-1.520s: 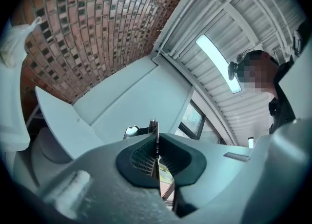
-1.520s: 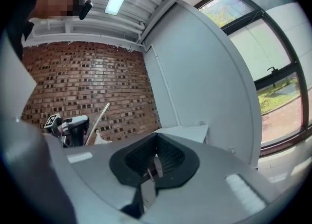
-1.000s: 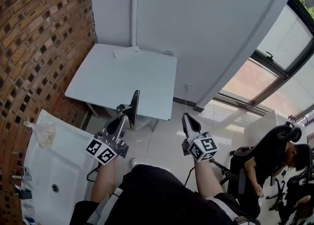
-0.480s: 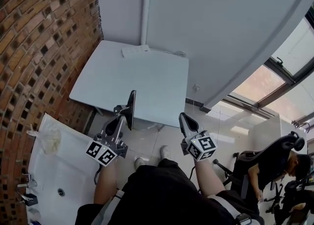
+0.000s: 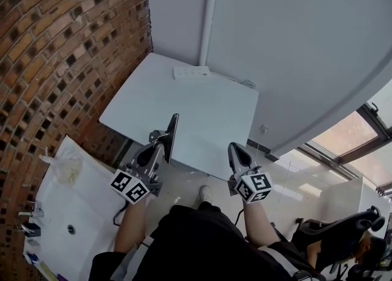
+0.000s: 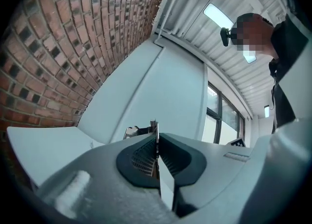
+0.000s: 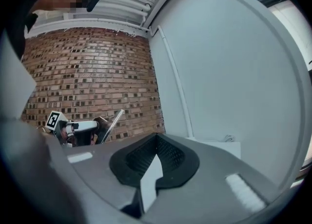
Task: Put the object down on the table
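Holding, item one: a single thin flat plate (image 5: pixel 172 131), dark, seen edge-on and standing nearly upright. It is clamped between the two jaws of the left gripper (image 5: pixel 158 142) and carried in the air over the near edge of the table (image 5: pixel 202 105), not resting on it. In the left gripper view the plate (image 6: pixel 157 137) sits pinched in the narrow line between the pads.

Right gripper (image 5: pixel 236 150): one, jaws drawn together with nothing between them, held beside the left gripper and apart from it.

On the table: one white power strip (image 5: pixel 191 72) at the far edge, by the wall.

Surroundings: one brick wall (image 5: pixel 61 47), left; one white sink (image 5: pixel 86 212) below it; one crumpled plastic bag (image 5: pixel 63 168) on the sink.
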The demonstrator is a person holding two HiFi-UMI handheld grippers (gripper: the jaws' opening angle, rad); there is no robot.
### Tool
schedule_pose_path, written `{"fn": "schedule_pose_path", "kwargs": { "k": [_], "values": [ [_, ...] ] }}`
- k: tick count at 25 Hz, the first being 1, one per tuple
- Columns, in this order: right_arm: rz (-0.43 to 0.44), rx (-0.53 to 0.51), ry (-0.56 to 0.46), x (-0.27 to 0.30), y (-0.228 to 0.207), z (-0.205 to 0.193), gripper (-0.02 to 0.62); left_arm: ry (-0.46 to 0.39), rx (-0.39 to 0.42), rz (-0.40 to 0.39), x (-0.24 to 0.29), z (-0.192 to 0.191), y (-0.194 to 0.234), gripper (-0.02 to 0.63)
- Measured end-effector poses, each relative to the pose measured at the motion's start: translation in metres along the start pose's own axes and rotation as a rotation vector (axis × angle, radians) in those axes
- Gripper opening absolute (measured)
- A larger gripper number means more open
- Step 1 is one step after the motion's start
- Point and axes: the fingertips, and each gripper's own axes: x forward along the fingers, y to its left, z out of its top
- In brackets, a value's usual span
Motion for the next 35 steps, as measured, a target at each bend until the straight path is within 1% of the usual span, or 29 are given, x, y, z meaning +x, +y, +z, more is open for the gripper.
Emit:
{"fn": "schedule_pose_path", "kwargs": {
  "k": [2,4,7,9,12,14,16,20,23,26,30,32,35],
  "values": [
    [0.023,0.002,0.002,0.015,-0.016,0.003,0.006,0.012,0.002,0.011,0.022,-0.004,0.001,0.005],
    [0.047,0.004,0.004,0.028,-0.033,0.006,0.006,0.023,-0.003,0.042,0.04,-0.01,0.006,0.005],
    [0.084,0.032,-0.009,0.04,-0.061,0.01,0.006,0.015,-0.052,0.088,0.06,-0.023,0.017,0.005],
    [0.103,0.049,-0.008,0.048,-0.081,0.009,0.006,0.016,-0.075,0.133,0.073,-0.031,0.022,0.005],
    [0.124,0.069,0.024,0.057,-0.105,-0.001,0.006,0.019,-0.105,0.205,0.088,-0.046,0.029,0.005],
    [0.14,0.08,0.053,0.06,-0.118,-0.012,0.006,0.021,-0.137,0.234,0.093,-0.062,0.033,0.005],
    [0.146,0.081,0.093,0.068,-0.128,-0.024,0.006,0.041,-0.176,0.266,0.096,-0.076,0.038,0.005],
    [0.144,0.094,0.173,0.078,-0.135,-0.053,0.006,0.094,-0.246,0.334,0.088,-0.107,0.06,0.005],
    [0.138,0.109,0.225,0.087,-0.136,-0.075,0.006,0.113,-0.3,0.356,0.086,-0.131,0.084,0.005],
    [0.146,0.117,0.284,0.096,-0.129,-0.104,0.006,0.171,-0.341,0.386,0.087,-0.157,0.109,0.005],
    [0.156,0.125,0.37,0.102,-0.121,-0.144,0.006,0.245,-0.41,0.454,0.089,-0.202,0.141,0.005],
    [0.152,0.135,0.4,0.103,-0.117,-0.155,0.006,0.277,-0.446,0.487,0.089,-0.221,0.153,0.005],
    [0.14,0.151,0.421,0.104,-0.113,-0.162,0.006,0.309,-0.492,0.502,0.096,-0.237,0.162,0.005]
  ]
}}
